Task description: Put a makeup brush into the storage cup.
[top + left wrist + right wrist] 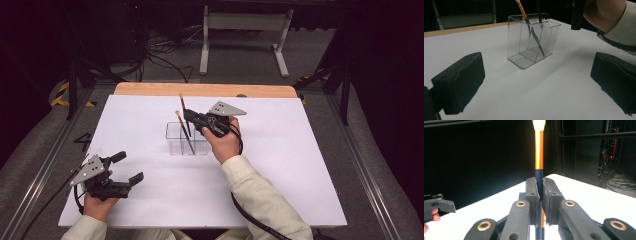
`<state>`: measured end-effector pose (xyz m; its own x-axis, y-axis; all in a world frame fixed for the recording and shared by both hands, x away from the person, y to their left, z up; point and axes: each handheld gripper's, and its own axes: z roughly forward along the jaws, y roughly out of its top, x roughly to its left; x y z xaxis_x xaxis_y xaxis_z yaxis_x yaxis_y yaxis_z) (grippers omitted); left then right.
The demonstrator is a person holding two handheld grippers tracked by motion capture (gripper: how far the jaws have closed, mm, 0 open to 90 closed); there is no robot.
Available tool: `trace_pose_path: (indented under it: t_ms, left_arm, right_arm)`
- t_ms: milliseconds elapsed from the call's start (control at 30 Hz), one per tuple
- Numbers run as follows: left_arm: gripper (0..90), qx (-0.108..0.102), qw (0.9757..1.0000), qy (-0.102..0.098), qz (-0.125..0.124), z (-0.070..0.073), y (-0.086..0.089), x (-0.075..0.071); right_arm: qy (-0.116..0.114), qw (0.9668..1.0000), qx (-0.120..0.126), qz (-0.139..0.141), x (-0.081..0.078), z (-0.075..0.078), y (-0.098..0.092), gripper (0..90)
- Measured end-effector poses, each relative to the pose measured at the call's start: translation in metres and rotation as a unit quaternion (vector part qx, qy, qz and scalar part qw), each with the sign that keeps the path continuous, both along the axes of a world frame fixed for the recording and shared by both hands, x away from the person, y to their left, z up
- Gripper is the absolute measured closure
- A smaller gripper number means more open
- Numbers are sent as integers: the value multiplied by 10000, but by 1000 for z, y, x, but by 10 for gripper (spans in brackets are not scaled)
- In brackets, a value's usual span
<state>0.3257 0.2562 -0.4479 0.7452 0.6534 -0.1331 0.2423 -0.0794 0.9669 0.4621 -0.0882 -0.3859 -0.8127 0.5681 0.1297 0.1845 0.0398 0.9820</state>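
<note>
Two black hand grippers and cream sleeves

We are seeing the left gripper [127, 169] and the right gripper [188, 116] showing black bodies, each carrying a grey three-cornered plate and trailing a black cable; brass-coloured rivets are shining on the right one's linkage, its pads are looking worn, and the person is wearing cream long sleeves [260, 197].

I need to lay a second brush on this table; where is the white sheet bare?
Bare: the right part of the white sheet, beyond the sleeve, and the far-left corner behind the left gripper. Crowded: the middle, where the right gripper holds a brush over the clear holder.
</note>
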Motion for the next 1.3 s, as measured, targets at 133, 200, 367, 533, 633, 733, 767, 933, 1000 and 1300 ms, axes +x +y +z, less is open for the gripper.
trace_pose_path:
  t_ms: [133,200,367,533,633,733,767,933,1000,1300]
  left_arm:
    - [2,16,10000,8,-9,0,0,0]
    - [2,0,10000,1,0,0,0,0]
    - [2,-3,10000,-6,-1,0,0,0]
    - [2,11,10000,-3,-15,0,0,0]
    - [2,9,10000,-2,-14,0,0,0]
    - [2,8,10000,-4,-4,0,0,0]
    - [2,8,10000,-4,-4,0,0,0]
    - [2,12,10000,-3,-16,0,0,0]
    - [2,18,10000,-3,-12,0,0,0]
    - [2,17,10000,-3,-13,0,0,0]
  right_arm:
    - [30,10000,-19,-4,0,-3,1,836]
    - [40,10000,-32,-2,0,-4,1,836]
    - [66,10000,-56,-7,0,-7,1,836]
    - [97,9999,-96,-20,0,-10,0,835]
    - [124,9999,-112,-39,1,-12,-1,835]
    - [150,9998,-141,-41,1,-13,-1,835]
    - [150,9998,-141,-41,1,-13,-1,835]
    - [177,9997,-156,-45,0,-15,-1,835]
    - [196,9997,-161,-53,0,-15,-1,835]
    - [167,9998,-75,-86,-2,-16,-1,577]
